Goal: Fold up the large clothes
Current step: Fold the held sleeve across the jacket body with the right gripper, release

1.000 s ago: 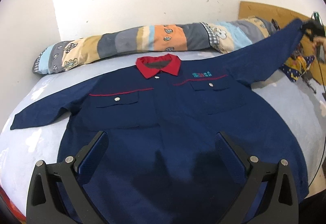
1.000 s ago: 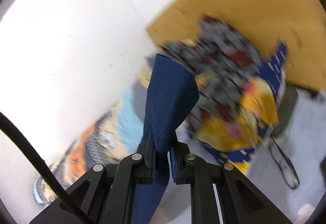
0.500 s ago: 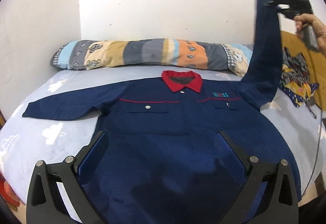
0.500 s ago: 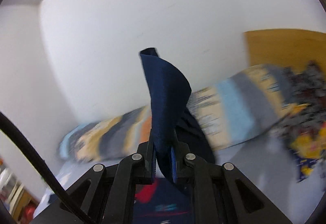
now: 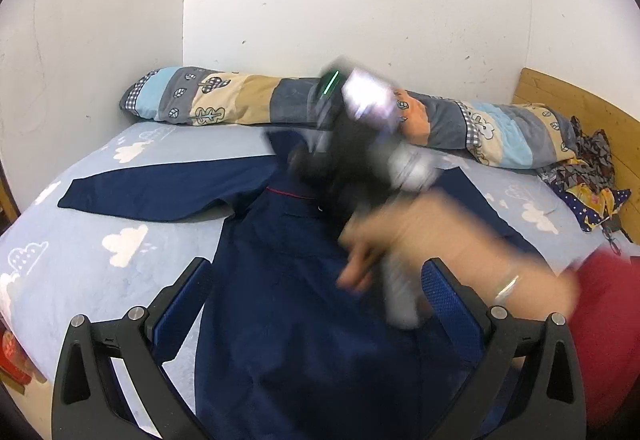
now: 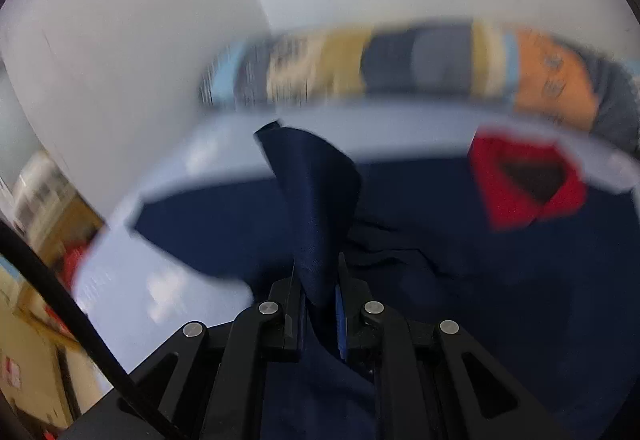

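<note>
On the bed [image 5: 80, 272] with its cloud-printed sheet, the navy jacket [image 5: 304, 320] lay spread front-up, its red collar [image 6: 524, 180] toward the rolled patchwork quilt [image 5: 224, 104] along the wall. The right gripper [image 6: 320, 292] had its jaws clenched on the cuff of one sleeve [image 6: 316, 200], which stood up out of the jaws above the jacket's chest; in the left wrist view that gripper and the hand [image 5: 404, 240] carrying it were a blur over the garment. The left gripper [image 5: 316, 304] hung over the hem with its jaws spread wide, grasping nothing. The other sleeve [image 5: 160, 192] lay stretched flat across the sheet. The step in hand looked like the first sleeve fold, drawn inward across the body. Next, the cuff probably needed laying flat on the chest before letting go, then the same for the far sleeve.
</note>
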### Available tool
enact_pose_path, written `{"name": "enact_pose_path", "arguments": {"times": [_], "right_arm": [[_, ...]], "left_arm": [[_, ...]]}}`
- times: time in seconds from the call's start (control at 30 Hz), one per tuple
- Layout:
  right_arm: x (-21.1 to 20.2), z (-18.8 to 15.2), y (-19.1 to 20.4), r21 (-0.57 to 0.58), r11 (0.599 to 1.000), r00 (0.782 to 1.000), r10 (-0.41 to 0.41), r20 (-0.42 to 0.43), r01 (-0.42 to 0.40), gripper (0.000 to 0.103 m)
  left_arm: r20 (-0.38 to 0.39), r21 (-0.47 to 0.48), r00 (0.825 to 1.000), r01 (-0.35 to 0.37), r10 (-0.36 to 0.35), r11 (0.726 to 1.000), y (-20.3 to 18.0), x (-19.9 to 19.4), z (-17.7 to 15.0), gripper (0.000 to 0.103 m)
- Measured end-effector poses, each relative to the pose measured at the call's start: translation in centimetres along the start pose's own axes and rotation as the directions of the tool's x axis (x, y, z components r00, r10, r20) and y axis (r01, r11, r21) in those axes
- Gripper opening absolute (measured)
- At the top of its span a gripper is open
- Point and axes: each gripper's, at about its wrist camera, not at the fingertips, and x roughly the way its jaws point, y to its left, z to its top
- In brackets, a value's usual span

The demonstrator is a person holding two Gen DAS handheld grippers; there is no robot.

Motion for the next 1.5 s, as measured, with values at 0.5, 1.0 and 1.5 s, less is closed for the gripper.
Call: {"name": "enact_pose_path", "arguments": {"times": [0.5,1.0,1.5], "right_arm": [[-0.5,-4.0,-6.5,-0.009,1.0,1.0,-0.016,0.013,0.016,0.085],[-0.3,-9.3,-12.5,-0.046,0.972,0.933,-0.235,-0.271,0.232,0.084],[-17.4,-17.9,-9.4,-0.054,0.907,0.907,-0.419,-0.034,0.417,0.091]], "left_arm": [[-0.039,0.008,0.999,0.01,-0.01,1.0,-0.6,1.4,0.0,0.103],[-0.064,0.041,0.997,-0.035,0.037,0.999,-1.8,2.4,-0.3,0.103],[-0.036,0.088,0.996,-0.077,0.081,0.993,-2.9,1.9,-1.7,0.103]]}}
